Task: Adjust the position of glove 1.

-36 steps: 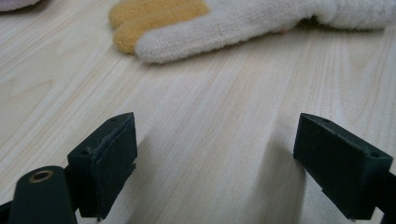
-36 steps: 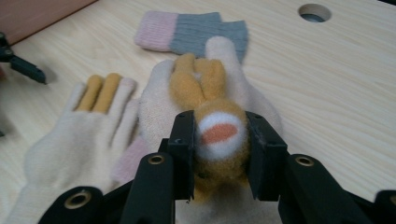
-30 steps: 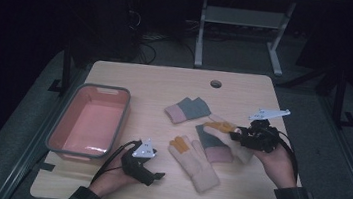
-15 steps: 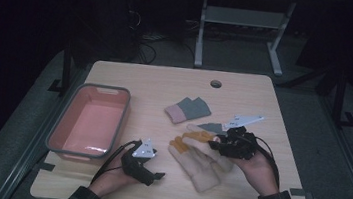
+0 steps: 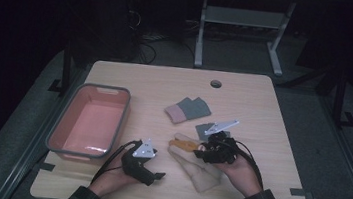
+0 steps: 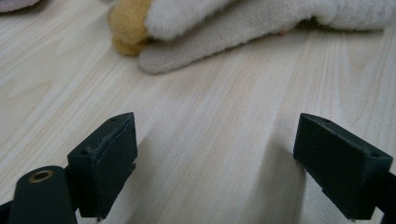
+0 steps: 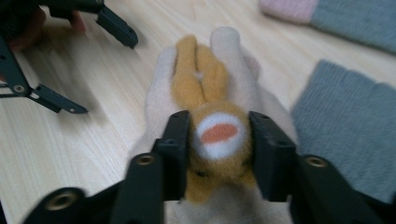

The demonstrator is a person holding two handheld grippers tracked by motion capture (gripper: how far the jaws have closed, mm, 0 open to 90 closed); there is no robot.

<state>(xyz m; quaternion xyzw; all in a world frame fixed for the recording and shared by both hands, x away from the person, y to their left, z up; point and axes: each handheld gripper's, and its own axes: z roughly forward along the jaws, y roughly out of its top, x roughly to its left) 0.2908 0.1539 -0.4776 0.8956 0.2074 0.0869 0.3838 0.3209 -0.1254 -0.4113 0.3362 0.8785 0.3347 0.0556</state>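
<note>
The right gripper [image 7: 218,140] has its jaws on either side of the orange mitten [image 7: 210,121], whose round white-and-orange patch sits right between the pads; the pads touch its fuzzy sides, so it is grasping the mitten, though the jaws have just been opening a little. The orange mitten lies on top of a cream mitten [image 7: 163,93], which spreads out ahead of and beneath the fingers, flat on the table [image 7: 70,140].

Just to the right of the right fingers, in the right gripper view, lies a grey sock [image 7: 345,135], near but apart from the jaw. Farther ahead on that side is a grey-and-pink sock [image 7: 327,14]. Ahead and to the left the left gripper [image 7: 60,70] shows, its thin black arms low over the wood, well apart from the mittens.

From above, the right gripper [image 5: 206,150] sits over the near end of the mitten pile, with the grey sock [image 5: 204,129] partly under its plate and the other sock [image 5: 188,110] beyond.

The left gripper [image 6: 215,158] is released — jaws wide, only bare wood between them. The cream mitten [image 6: 243,28] lies ahead of its fingers, not touching. A pink tub [image 5: 90,122] stands off to its left — well clear of both hands
</note>
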